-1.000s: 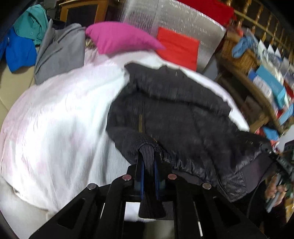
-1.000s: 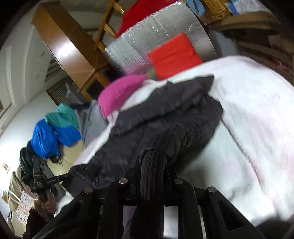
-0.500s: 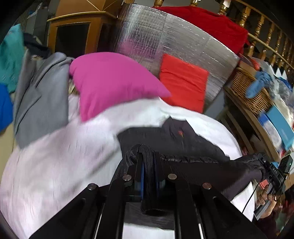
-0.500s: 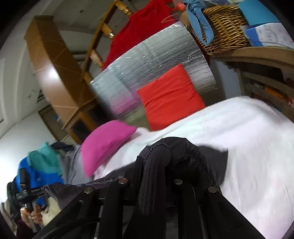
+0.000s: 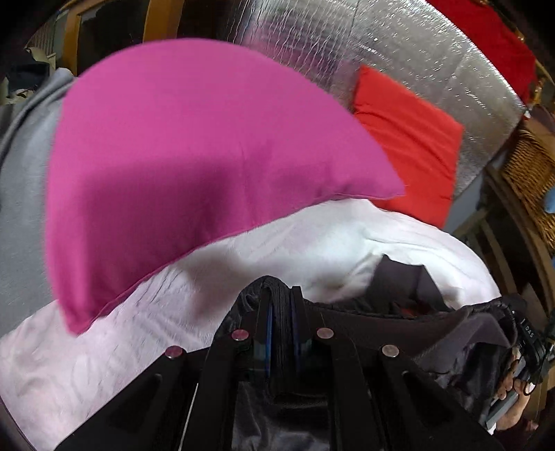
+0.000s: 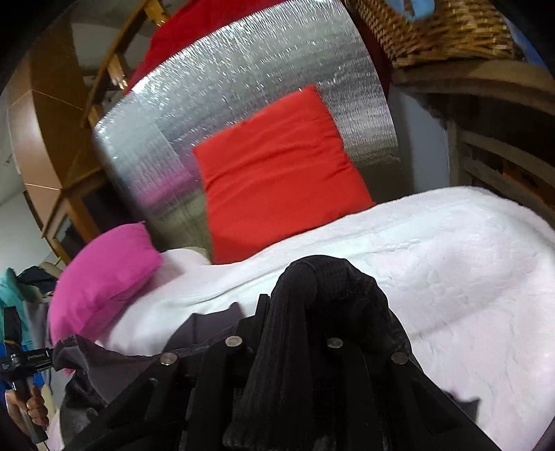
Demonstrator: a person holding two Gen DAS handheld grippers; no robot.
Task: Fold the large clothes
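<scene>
A dark grey puffer jacket [image 5: 409, 312] with black ribbed cuffs hangs stretched between my two grippers above a white bedspread [image 5: 121, 329]. My left gripper [image 5: 279, 301] is shut on a black ribbed band of the jacket, close to a big pink pillow [image 5: 194, 149]. My right gripper [image 6: 312, 295] is shut on another ribbed part of the jacket [image 6: 301, 312], which drapes over its fingers and hides them. The right gripper shows in the left wrist view at the far right [image 5: 527, 333], held by a hand. The left gripper shows at the far left of the right wrist view [image 6: 24, 357].
A red cushion [image 6: 281, 166] leans on a silver foil panel [image 6: 236, 93] at the head of the bed [image 6: 468, 249]. A wicker basket [image 6: 440, 31] sits on a wooden shelf to the right. Grey clothing [image 5: 20, 194] lies left of the pink pillow.
Both grippers have carried the jacket's edge far toward the head of the bed. The pink pillow and red cushion now loom close, and most of the jacket has dropped below view.
</scene>
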